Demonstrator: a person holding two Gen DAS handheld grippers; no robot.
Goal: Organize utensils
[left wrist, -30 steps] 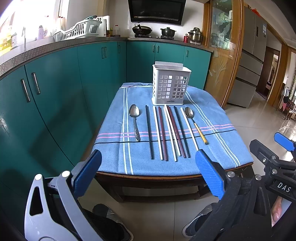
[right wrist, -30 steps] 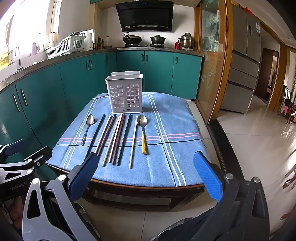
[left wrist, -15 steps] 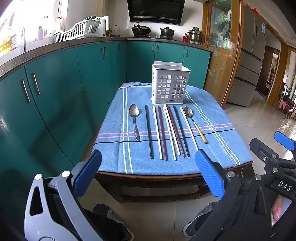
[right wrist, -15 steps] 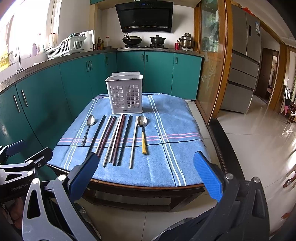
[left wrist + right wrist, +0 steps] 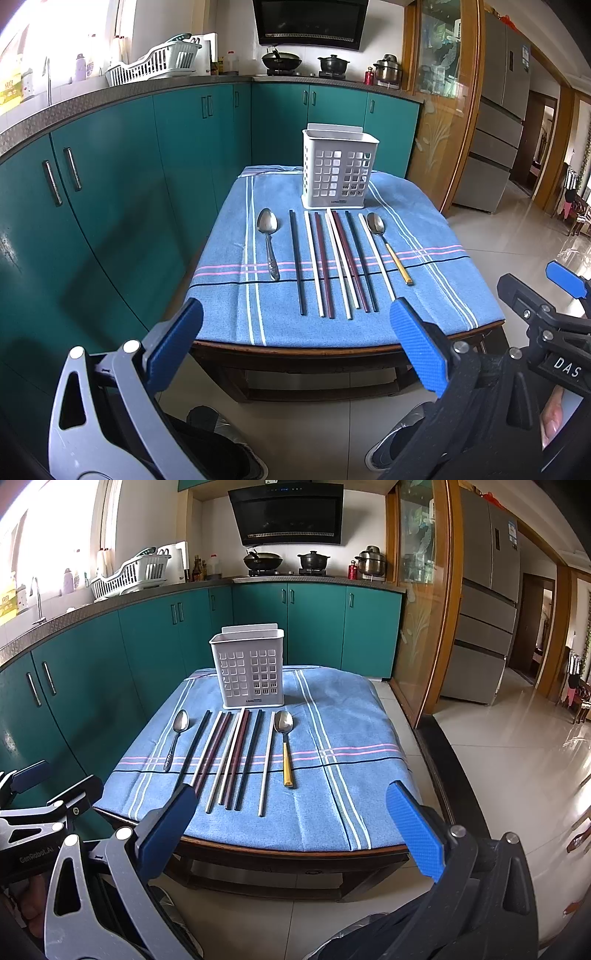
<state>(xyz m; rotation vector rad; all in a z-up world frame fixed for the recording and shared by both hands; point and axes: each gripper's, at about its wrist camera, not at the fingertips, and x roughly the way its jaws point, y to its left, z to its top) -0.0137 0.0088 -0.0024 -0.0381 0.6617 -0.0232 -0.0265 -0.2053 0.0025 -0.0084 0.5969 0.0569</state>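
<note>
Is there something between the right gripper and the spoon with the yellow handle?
Nothing visible. The right gripper is open, off the table's near edge, and only bare blue cloth lies before the yellow-handled spoon.

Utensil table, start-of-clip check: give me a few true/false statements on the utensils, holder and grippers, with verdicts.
1. Both spoons lie outside the row of chopsticks. True: all-metal spoon left, yellow-handled spoon right.
2. The white holder already contains chopsticks. False: nothing sticks out above its rim.
3. The left gripper grips a spoon. False: open, short of the table.
4. The right gripper is open and holds nothing. True.
</note>
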